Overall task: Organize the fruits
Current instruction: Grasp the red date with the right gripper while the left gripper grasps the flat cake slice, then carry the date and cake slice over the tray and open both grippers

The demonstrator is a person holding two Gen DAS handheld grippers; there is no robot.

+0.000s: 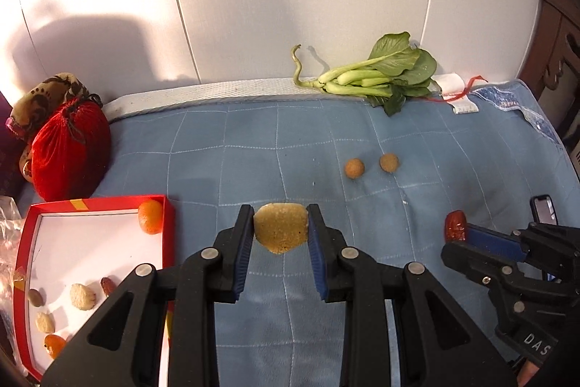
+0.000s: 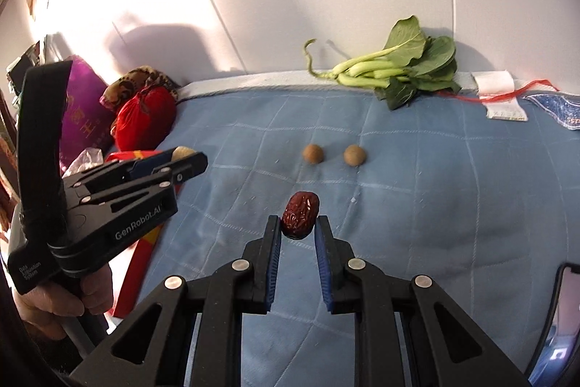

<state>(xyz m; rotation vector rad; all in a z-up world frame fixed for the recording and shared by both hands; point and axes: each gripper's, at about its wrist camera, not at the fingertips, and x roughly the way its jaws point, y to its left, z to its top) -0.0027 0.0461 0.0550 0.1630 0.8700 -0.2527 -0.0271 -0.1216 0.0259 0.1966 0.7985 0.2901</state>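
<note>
My left gripper (image 1: 280, 227) is shut on a tan, rough-skinned fruit (image 1: 280, 231) and holds it above the blue quilt, just right of a red tray (image 1: 167, 223). The tray holds an orange (image 1: 149, 216), a red date (image 1: 108, 286) and several pale pieces. My right gripper (image 2: 299, 223) is shut on a wrinkled dark red date (image 2: 300, 213) above the quilt. It also shows in the left wrist view (image 1: 457, 231). Two small round brown fruits (image 1: 354, 168) (image 1: 389, 162) lie on the quilt beyond both grippers.
A bunch of green bok choy (image 1: 384, 75) lies at the quilt's far edge by the white wall. A red velvet pouch (image 1: 70, 147) stands behind the tray. A phone (image 1: 543, 208) lies at the right. Crinkled plastic (image 1: 9, 234) sits left of the tray.
</note>
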